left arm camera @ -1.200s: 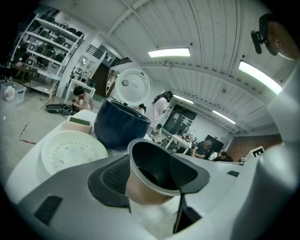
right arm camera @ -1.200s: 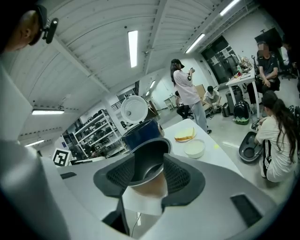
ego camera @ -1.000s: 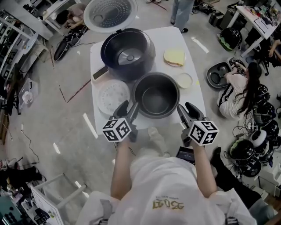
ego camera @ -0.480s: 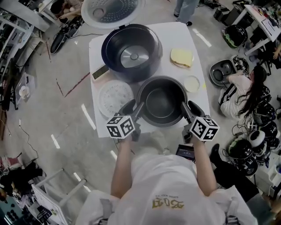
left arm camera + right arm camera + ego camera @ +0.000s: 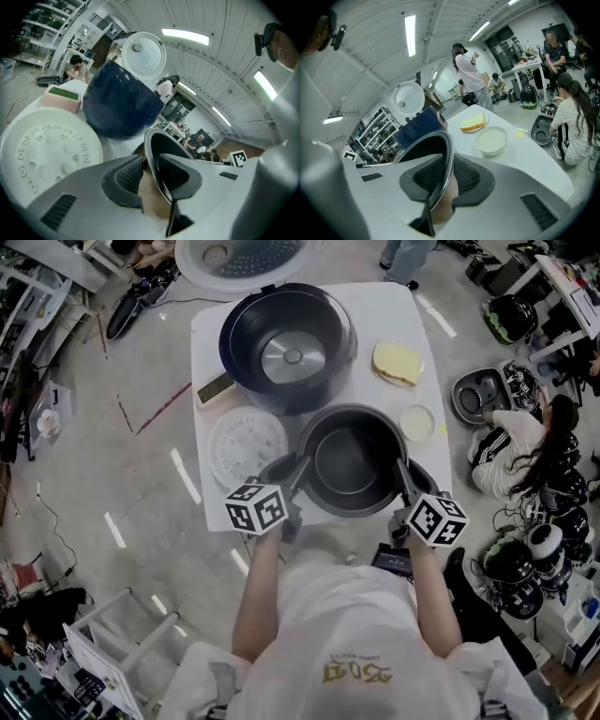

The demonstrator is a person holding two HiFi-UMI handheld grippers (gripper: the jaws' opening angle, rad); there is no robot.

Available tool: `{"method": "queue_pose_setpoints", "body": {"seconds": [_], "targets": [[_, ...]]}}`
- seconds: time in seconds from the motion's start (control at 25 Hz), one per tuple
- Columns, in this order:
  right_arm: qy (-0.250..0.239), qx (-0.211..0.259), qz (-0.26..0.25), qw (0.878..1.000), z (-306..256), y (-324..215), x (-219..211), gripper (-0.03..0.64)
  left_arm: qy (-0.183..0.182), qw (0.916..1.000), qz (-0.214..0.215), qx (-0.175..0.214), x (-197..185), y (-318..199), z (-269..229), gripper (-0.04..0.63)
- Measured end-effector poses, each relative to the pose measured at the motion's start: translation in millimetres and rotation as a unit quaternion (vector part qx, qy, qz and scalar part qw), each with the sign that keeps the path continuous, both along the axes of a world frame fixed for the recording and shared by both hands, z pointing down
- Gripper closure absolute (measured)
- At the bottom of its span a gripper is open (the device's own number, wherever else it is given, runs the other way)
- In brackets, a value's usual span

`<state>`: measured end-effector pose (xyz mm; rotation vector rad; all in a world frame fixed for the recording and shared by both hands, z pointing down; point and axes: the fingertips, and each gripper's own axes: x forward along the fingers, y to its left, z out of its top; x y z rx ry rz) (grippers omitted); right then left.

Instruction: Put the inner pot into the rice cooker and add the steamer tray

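Inner pot (image 5: 349, 460) stands upright, mouth up, on the white table (image 5: 375, 310), just on my side of the open rice cooker (image 5: 288, 343); it is round, so I read no long axis; my left gripper (image 5: 287, 474) and right gripper (image 5: 405, 482) have just been closing and pinch opposite sides of its rim; steamer tray (image 5: 247, 444) lies flat to its left; grey workshop floor, people seated to the right; cooker lid (image 5: 246, 254) is cut off at the top edge.

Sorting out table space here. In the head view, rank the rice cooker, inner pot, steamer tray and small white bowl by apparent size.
1. rice cooker
2. inner pot, only slightly smaller
3. steamer tray
4. small white bowl, clearly smallest
The rice cooker sits farther away yet looks biggest.
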<state>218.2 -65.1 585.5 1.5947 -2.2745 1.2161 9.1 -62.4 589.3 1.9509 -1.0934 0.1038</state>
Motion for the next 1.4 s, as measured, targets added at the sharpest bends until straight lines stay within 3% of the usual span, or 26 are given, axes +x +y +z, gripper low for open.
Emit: {"method": "queue_pose_setpoints", "body": {"seconds": [0.4, 0.72, 1.4], "targets": [[-0.035, -0.003, 0.009, 0.999, 3, 2, 0, 0.545, -0.037, 0.9993, -0.002, -0.007, 0, 3, 2, 0.491], [-0.046, -0.005, 0.006, 0.999, -4, -7, 9, 0.554, -0.031, 0.9988, -0.034, -0.014, 7, 7, -3, 0.5], [-0.076, 0.046, -0.047, 0.995, -71, -15, 16, 0.558, -0.017, 0.995, -0.091, 0.038, 15, 21, -65, 0.505]]}}
